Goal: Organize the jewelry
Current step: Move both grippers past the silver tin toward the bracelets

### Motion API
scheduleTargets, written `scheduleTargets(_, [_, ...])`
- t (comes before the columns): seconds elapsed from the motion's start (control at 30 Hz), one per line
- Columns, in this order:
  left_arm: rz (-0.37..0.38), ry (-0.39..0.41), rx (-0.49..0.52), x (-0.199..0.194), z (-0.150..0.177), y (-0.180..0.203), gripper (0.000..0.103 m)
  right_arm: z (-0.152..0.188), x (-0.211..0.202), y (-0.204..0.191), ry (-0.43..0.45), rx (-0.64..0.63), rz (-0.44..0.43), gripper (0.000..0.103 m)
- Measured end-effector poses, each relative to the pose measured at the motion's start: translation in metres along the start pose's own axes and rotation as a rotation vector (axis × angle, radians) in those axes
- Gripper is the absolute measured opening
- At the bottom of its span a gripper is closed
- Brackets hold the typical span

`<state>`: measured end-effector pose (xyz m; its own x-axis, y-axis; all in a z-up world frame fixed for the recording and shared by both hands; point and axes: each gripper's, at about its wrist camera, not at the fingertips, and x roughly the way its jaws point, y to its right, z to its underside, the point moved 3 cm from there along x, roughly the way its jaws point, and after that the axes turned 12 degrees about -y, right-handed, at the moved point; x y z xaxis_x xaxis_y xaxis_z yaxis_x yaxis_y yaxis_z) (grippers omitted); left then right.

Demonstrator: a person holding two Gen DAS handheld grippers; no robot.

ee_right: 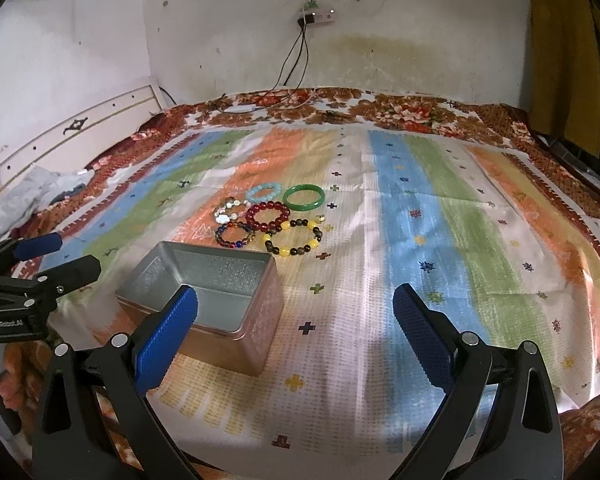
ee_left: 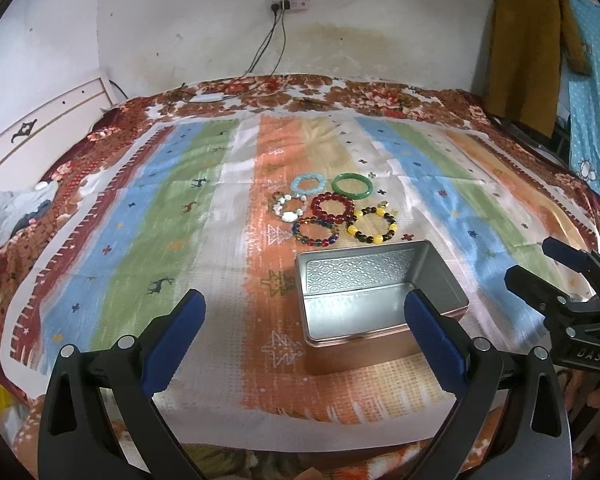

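Six bracelets clustered on a striped, patterned cloth (ee_left: 204, 216) spread over a bed with a floral cover (ee_left: 364, 94). At the far side of the cluster, a pale blue beaded bracelet (ee_left: 309, 185) and, just beside it on the right, a green bangle (ee_left: 352, 185). Nearer, a white stone bracelet (ee_left: 287, 208), a red beaded bracelet (ee_left: 333, 208) in the middle, and a yellow-and-dark beaded bracelet (ee_left: 377, 225) on the right. Nearest the box, a multicoloured beaded bracelet (ee_left: 316, 232), touching the red one. All lying flat, several touching or overlapping at their rims.

In front of the cluster, an open, empty metal tin (ee_left: 380, 276) with a copper-coloured outside and embossed silver inside, upright on the cloth, near the bracelets but apart from them.

Left gripper (ee_left: 304, 322) hovering low over the cloth before the tin, jaws spread wide with nothing between them; blue pads (ee_left: 176, 336) bare. Right gripper (ee_right: 296, 324) likewise above the cloth to the right of the tin, jaws wide apart and empty, its left pad overlapping the tin's near corner in view.

On the back wall, a power strip (ee_left: 290, 2) with cables hanging to the bed. White headboard (ee_left: 40, 128) at left.
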<state>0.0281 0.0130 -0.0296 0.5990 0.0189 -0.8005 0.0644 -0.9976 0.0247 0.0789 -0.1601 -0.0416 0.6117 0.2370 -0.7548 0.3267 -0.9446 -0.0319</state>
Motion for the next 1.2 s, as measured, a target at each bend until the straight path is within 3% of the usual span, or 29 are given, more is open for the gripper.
scheduleTargets(0.47, [0.045,0.005,0.008,-0.001,-0.001,0.002,0.098,0.001,0.004,0.000,-0.029,0.004,-0.006,0.099])
scheduleTargets(0.67, [0.122,0.053,0.010,-0.007,-0.003,0.002,0.098,0.001,0.005,0.001,-0.038,0.009,-0.005,0.099])
scheduleTargets(0.87, [0.063,0.006,0.014,0.000,-0.004,0.005,0.097,0.000,0.008,-0.001,-0.054,0.000,-0.016,0.099])
scheduleTargets(1.2, [0.080,-0.082,-0.016,0.017,-0.018,-0.006,0.098,-0.015,0.026,0.006,-0.126,0.007,-0.003,0.099])
